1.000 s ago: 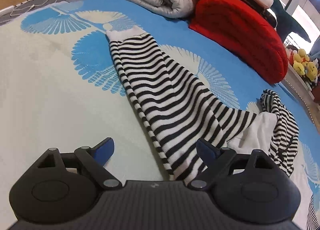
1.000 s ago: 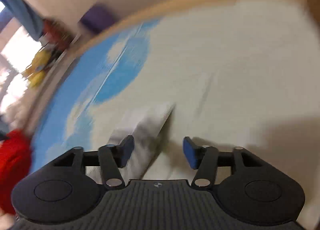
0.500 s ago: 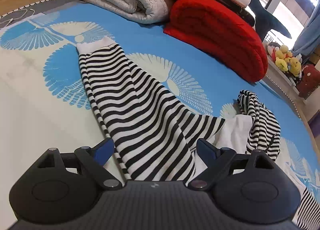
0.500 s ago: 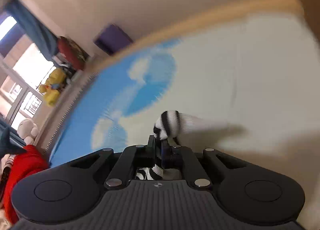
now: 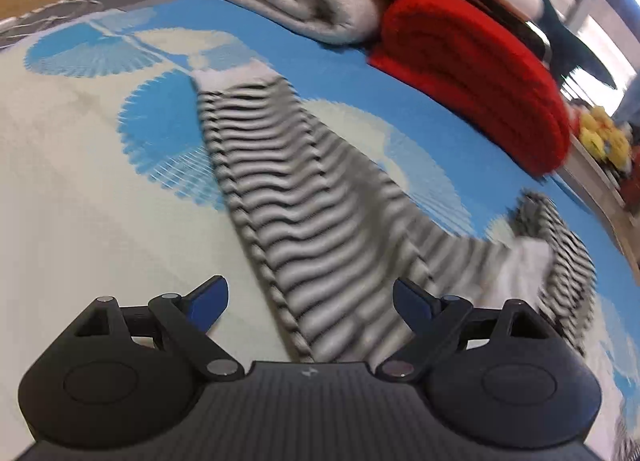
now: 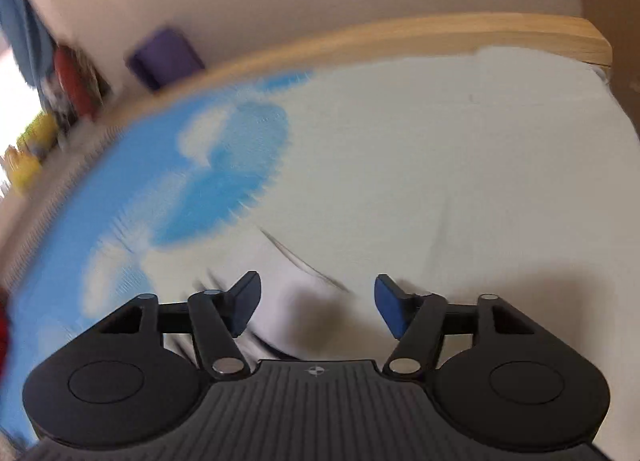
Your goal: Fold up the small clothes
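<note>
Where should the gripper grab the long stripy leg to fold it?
Probably the white cuff at the far end of the striped leg. It lies flat on the bedspread with clear space around it, so the open left gripper could reach over the leg, pinch the cuff and draw it back.

Striped garment (image 5: 304,197) flat on bedspread (image 5: 80,189)

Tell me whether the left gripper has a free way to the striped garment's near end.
Probably yes: the left gripper is open above the striped garment, whose near end lies flat between its fingers with nothing over it.
</note>
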Action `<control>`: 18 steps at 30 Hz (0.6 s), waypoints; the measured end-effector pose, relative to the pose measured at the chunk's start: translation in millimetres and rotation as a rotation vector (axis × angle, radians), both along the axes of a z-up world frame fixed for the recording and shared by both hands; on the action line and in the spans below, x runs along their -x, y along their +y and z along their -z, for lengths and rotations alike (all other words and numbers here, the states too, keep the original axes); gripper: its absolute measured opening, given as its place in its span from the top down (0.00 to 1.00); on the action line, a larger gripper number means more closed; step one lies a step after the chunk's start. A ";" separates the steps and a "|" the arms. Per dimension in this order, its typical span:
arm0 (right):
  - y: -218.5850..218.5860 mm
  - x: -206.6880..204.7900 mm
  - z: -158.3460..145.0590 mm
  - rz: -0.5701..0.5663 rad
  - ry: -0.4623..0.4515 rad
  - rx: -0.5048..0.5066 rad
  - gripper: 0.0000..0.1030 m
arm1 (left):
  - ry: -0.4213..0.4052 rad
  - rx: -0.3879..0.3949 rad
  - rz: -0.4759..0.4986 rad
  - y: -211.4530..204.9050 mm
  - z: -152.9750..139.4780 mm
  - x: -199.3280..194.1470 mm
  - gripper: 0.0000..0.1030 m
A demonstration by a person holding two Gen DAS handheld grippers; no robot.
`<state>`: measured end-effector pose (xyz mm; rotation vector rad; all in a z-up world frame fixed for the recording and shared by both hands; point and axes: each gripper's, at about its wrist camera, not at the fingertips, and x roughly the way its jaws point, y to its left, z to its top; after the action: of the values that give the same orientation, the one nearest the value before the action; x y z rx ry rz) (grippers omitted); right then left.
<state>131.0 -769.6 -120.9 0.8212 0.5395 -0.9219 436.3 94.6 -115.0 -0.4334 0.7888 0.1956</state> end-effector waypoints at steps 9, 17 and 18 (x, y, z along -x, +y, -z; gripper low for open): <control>26.5 -50.0 7.5 -0.090 0.228 0.204 0.88 | 0.010 0.060 -0.188 50.7 11.8 -46.6 0.09; 62.0 -40.7 -8.1 0.079 0.386 0.338 0.23 | 0.051 -0.088 -0.251 63.5 22.2 -113.6 0.08; 68.9 -38.8 -12.2 0.098 0.374 0.358 0.23 | 0.052 -0.118 -0.265 66.3 24.0 -120.5 0.08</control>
<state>169.7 -700.7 -108.6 0.3538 0.6365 -1.2308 556.7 160.9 -139.0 -0.4215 0.7649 0.4993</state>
